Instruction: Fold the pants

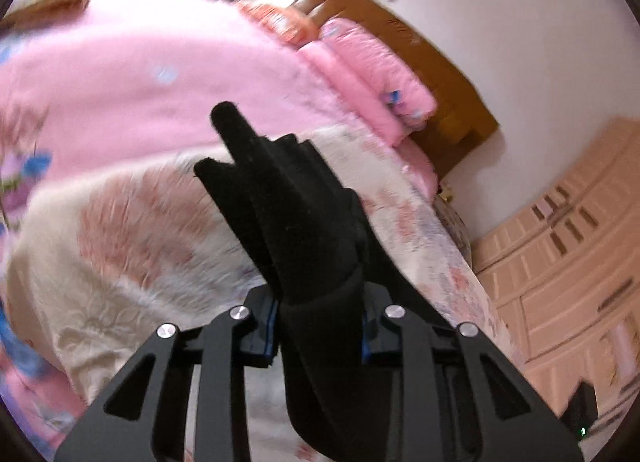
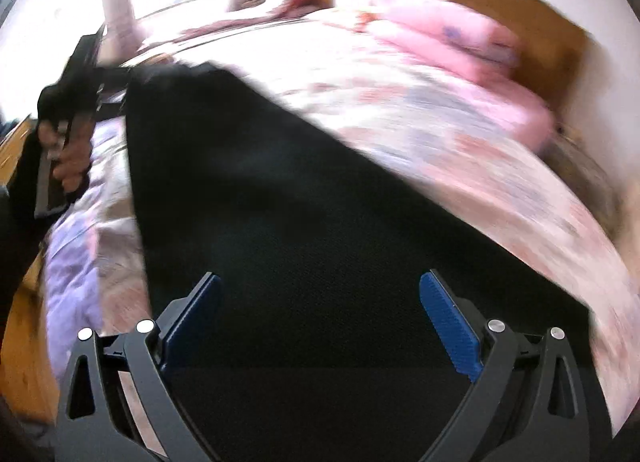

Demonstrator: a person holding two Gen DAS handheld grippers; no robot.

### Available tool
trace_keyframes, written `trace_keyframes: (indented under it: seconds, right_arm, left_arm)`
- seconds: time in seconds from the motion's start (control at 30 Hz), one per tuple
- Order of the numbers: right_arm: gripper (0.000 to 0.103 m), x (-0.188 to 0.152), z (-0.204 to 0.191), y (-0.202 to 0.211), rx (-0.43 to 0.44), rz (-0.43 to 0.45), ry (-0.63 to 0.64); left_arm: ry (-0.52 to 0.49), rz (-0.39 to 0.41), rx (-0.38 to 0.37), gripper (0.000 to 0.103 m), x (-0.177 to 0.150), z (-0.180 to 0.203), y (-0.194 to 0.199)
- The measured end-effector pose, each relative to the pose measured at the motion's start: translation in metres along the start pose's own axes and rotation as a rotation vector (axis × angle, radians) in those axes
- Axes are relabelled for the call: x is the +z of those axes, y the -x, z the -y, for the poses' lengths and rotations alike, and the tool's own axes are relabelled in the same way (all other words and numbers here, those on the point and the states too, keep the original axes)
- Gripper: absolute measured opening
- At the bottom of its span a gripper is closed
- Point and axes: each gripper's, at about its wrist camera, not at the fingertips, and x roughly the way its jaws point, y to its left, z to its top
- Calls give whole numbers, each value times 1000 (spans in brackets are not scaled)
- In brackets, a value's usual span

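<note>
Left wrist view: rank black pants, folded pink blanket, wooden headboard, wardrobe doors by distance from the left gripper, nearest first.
1. Black pants: clamped in the left gripper, bunched straight ahead.
2. Folded pink blanket: upper right, at the head of the bed.
3. Wooden headboard: just behind that blanket, against the wall.
Wardrobe doors: off to the right, beyond the bed edge; rank against blanket and headboard too close to call.

left tongs [image 1: 318, 326] clamped on black pants [image 1: 288, 198] | above floral bedspread [image 1: 132, 230]
</note>
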Motion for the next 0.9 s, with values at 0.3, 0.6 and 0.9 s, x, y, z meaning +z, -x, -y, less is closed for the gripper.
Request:
trace_keyframes:
  seconds: [0.3,0.6,0.9]
  right_arm:
    - [98,28,-14,-75,88,-84,148]
    - [98,32,-38,-69,122,-89,135]
    - [99,-17,31,36,11,23,-150]
  left_arm:
    - [-398,108,-23,28,-19,118,65]
    - [-616,122,-53,28,-65,207,75]
    - [-782,100,-54,28,-131,269,69]
